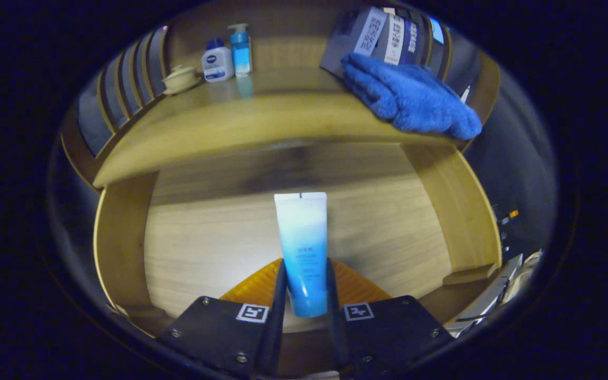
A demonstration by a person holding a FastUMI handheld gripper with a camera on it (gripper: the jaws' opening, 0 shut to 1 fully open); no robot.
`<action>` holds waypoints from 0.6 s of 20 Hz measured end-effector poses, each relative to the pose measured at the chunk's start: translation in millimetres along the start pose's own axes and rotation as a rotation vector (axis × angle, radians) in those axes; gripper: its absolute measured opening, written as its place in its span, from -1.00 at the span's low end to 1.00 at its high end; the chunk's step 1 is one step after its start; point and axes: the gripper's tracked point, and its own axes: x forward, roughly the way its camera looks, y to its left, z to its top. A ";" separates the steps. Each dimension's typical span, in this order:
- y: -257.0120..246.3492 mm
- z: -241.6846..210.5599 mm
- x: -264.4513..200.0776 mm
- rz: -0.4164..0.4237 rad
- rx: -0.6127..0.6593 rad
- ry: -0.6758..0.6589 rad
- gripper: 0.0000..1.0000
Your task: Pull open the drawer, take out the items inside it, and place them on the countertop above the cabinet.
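Tool [304,287]: screwed mounts w/ square marker tags.

We note dim, warm lighting. Strong fisheye bending curves the countertop [262,129] beyond the fingers. A shadow band lies beneath its edge. Focus softens toward the rim.

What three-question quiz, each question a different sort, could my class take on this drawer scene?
1. True or false: the gripper has both fingers pressed on the white-to-blue gradient plastic tube.
2. Multiple choice: where does the fluffy blue towel lie? A) inside the open wooden drawer B) on the wooden countertop C) between the fingers
3. Fill in: beside the white bottle with the dark blue cap stands a blue ____ bottle.

Key: 1 true; 2 B; 3 pump.
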 end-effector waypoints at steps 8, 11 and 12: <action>8.0 67.1 -74.4 -0.064 -0.016 -0.168 -0.26; 16.2 107.0 -76.7 -0.040 -0.023 -0.218 -0.26; 19.3 119.4 -72.9 -0.021 -0.016 -0.232 -0.26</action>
